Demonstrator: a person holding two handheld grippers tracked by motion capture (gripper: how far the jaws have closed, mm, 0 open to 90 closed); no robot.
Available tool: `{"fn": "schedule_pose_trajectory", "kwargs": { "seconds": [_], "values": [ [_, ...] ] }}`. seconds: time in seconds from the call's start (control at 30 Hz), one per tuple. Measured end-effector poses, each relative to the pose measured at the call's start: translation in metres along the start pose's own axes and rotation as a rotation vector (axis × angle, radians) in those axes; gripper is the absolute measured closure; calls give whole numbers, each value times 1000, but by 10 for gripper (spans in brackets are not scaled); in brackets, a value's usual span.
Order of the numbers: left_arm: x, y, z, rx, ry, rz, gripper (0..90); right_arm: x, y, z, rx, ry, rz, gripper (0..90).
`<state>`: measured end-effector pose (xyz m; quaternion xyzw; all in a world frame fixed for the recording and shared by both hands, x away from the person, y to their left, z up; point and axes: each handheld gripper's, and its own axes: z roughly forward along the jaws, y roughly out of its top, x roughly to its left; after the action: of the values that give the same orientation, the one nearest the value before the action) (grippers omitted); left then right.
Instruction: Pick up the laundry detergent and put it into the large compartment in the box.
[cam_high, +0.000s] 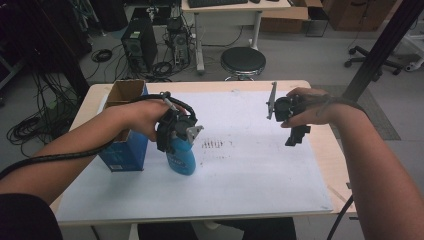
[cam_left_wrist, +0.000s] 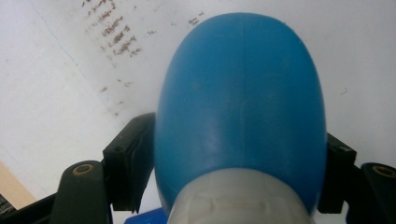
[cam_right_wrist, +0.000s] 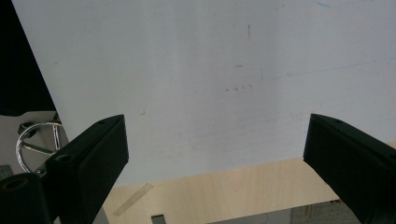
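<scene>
A blue plastic bottle (cam_high: 182, 159) with a pale cap stands on the white sheet (cam_high: 240, 165), next to a blue cardboard box (cam_high: 126, 150). My left gripper (cam_high: 176, 134) comes down on it from above, shut on its upper body. In the left gripper view the blue bottle (cam_left_wrist: 240, 102) sits between both black jaws, with its pale cap (cam_left_wrist: 236, 198) nearest the camera. My right gripper (cam_high: 296, 136) hangs over the right part of the sheet, held by a hand, open. In the right gripper view its jaws stand wide apart over the white sheet (cam_right_wrist: 187, 70) with nothing between them.
The blue box is open at the top, at the table's left side. Brown smudges (cam_high: 212, 145) mark the sheet's middle. The wooden table edge (cam_high: 340, 165) shows bare at the right. Beyond the table are a black stool (cam_high: 243, 61), computer towers and cables on the floor.
</scene>
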<state>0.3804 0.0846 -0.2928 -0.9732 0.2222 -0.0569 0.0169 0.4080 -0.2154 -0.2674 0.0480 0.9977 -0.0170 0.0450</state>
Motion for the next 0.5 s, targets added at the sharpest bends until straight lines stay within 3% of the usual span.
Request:
{"fn": "schedule_pose_trajectory", "kwargs": {
  "seconds": [0.3, 0.37, 0.5],
  "values": [
    [-2, 1, 1, 1, -5, 18, 360, 0, 2, 1, 0, 0, -7, 65],
    [-2, 1, -1, -6, -24, 5, 376, 0, 2, 1, 0, 1, -7, 65],
    [-5, 3, -2, 10, -10, 27, 381, 0, 2, 1, 0, 2, -9, 66]
  ]
}}
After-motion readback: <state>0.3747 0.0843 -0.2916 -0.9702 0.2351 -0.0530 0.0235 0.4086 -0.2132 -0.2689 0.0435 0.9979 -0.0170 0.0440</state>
